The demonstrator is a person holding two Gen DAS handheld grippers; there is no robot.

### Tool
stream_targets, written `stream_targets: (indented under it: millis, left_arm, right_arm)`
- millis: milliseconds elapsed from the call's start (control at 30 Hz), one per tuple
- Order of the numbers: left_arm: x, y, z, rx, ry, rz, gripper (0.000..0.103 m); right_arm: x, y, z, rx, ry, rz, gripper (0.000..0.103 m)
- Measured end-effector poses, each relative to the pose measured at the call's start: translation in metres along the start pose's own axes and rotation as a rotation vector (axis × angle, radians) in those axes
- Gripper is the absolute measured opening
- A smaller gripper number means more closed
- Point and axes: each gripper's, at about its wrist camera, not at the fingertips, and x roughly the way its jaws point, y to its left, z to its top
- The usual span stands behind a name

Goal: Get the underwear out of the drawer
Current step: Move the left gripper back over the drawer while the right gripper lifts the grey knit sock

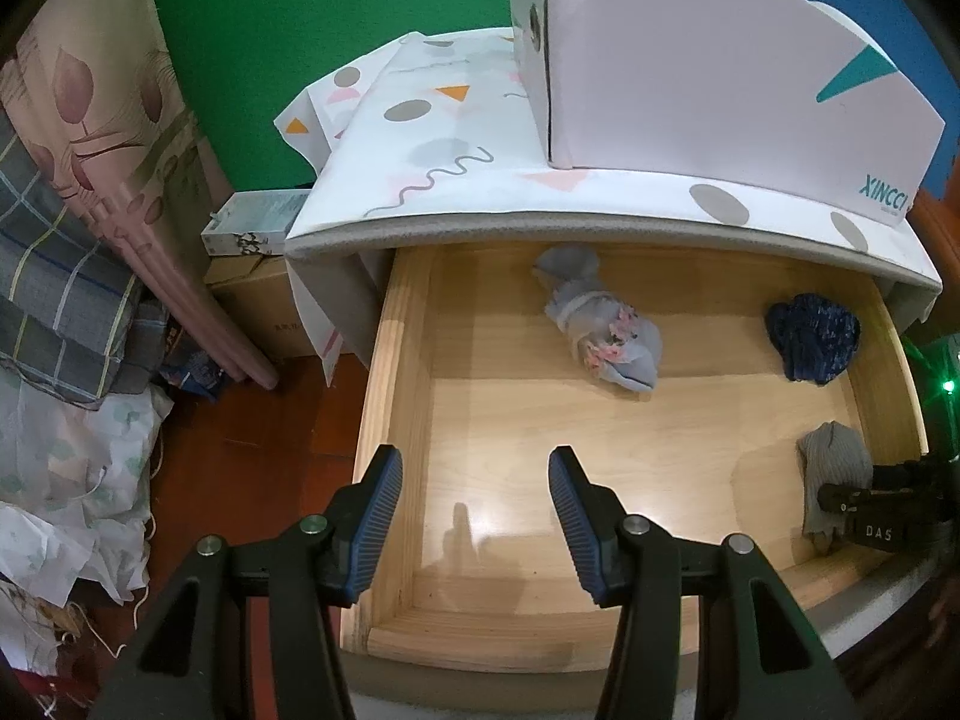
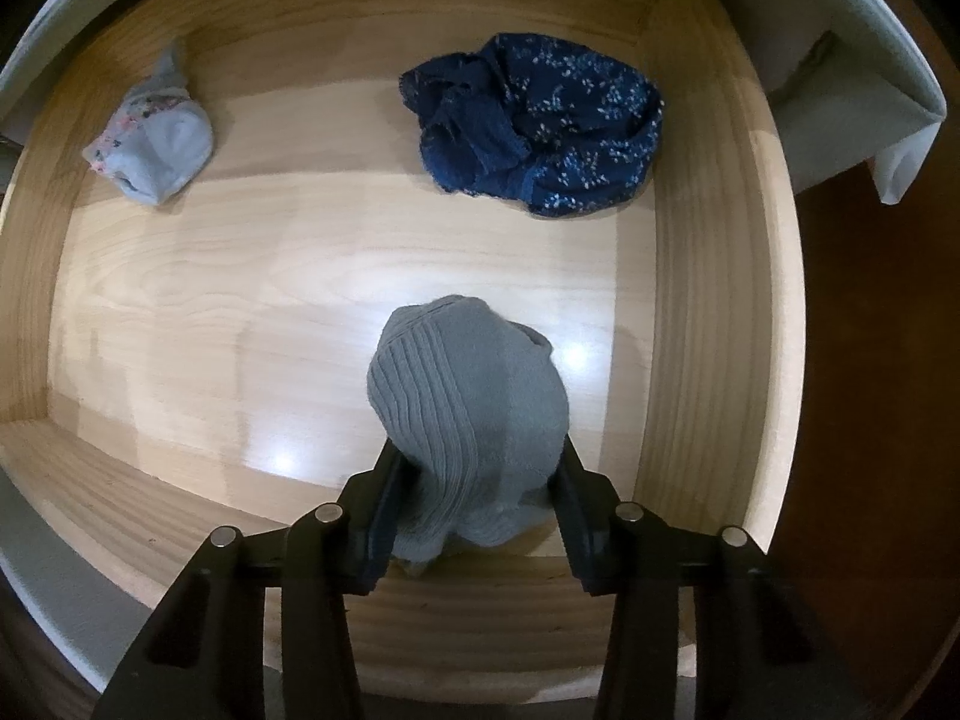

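The wooden drawer [image 1: 396,396] stands pulled out. A grey ribbed piece of underwear [image 2: 468,408] lies between my right gripper's [image 2: 477,480] fingers near the front right corner; the jaws stand wide on both sides of it, without clearly pressing it. It also shows in the left wrist view [image 1: 831,468] with the right gripper [image 1: 840,495] at it. A dark blue patterned piece [image 2: 540,126] [image 1: 810,339] lies at the back right. A light blue floral piece [image 2: 153,144] [image 1: 606,330] lies at the back. My left gripper [image 1: 474,474] is open and empty above the drawer's front left.
A white box [image 1: 720,72] stands on the patterned cabinet top [image 1: 456,180]. Cardboard boxes [image 1: 264,294], a pink curtain and heaped bedding [image 1: 66,312] are on the left over a red-brown floor [image 1: 252,456].
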Motion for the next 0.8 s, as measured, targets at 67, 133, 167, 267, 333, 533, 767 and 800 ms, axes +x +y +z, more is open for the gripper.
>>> stream_targets:
  millis: [67,133,167,267,333,533,767,800]
  left_arm:
    - [0.0,0.001,0.0,-0.004,0.003,-0.001,0.052]
    - [0.0,0.002,0.0,-0.009,0.003,-0.005,0.052]
    - [0.0,0.002,0.0,-0.01,0.003,-0.006,0.052]
    - [0.0,0.004,0.0,-0.015,0.004,-0.009,0.052]
    - [0.0,0.004,0.0,-0.019,0.005,-0.012,0.052]
    - [0.002,0.006,0.001,-0.026,0.016,-0.017,0.052]
    - [0.003,0.01,0.0,-0.039,0.026,-0.016,0.052]
    - [0.004,0.011,0.0,-0.043,0.028,-0.017,0.052]
  right_arm:
    - [-0.005,0.0,-0.001,0.002,-0.019,0.009,0.039]
    - [-0.009,-0.002,-0.002,0.012,-0.034,0.022,0.038]
    - [-0.011,-0.002,-0.002,0.014,-0.039,0.031,0.037]
    - [-0.016,-0.004,-0.004,0.025,-0.052,0.047,0.037]
    - [-0.02,-0.006,-0.004,0.035,-0.063,0.067,0.036]
    - [-0.04,-0.014,-0.012,0.033,-0.101,0.091,0.036]
    - [-0.069,-0.021,-0.008,0.023,-0.152,0.104,0.036]
    - [-0.073,-0.022,-0.009,0.021,-0.159,0.106,0.036]
